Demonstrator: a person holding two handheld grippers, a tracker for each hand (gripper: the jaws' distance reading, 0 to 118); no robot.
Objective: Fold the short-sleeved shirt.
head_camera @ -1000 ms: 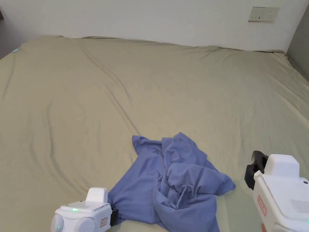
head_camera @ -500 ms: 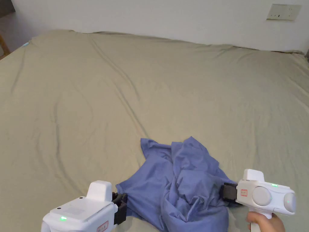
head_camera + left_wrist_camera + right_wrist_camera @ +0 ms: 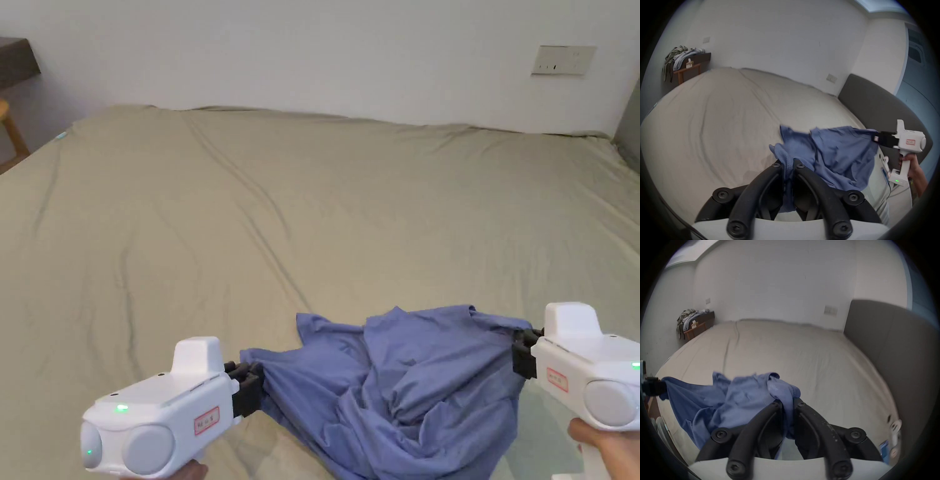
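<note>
Shirt: 1 blue short-sleeved piece, crumpled, lifted partly off the near edge of the bed and stretched between 2 white handheld grippers, its middle sagging in loose folds towards the beige sheet. At the lower left of the head view the left gripper has its black fingers pinched tight on 1 edge of the cloth; in the left gripper view a stitched hem runs up between those 2 fingers, which press on it from both sides. At the right of the head view the right gripper has its fingers closed on the opposite edge of the shirt, and the right gripper view shows a ribbed, bunched edge squeezed between its 2 fingers. From the left gripper view the right gripper appears farther off, with a hand round its handle. Each gripper body carries 1 small red-bordered label, too small to read, and small green lights glow on both bodies. On the white wall behind the bed sits 1 pale switch plate in the head view; the gripper views show a 2nd plate farther left. By the far left corner stands 1 dark wooden stand with a heap of clothes on it. 1 grey padded headboard runs along the right side of the bed.
</note>
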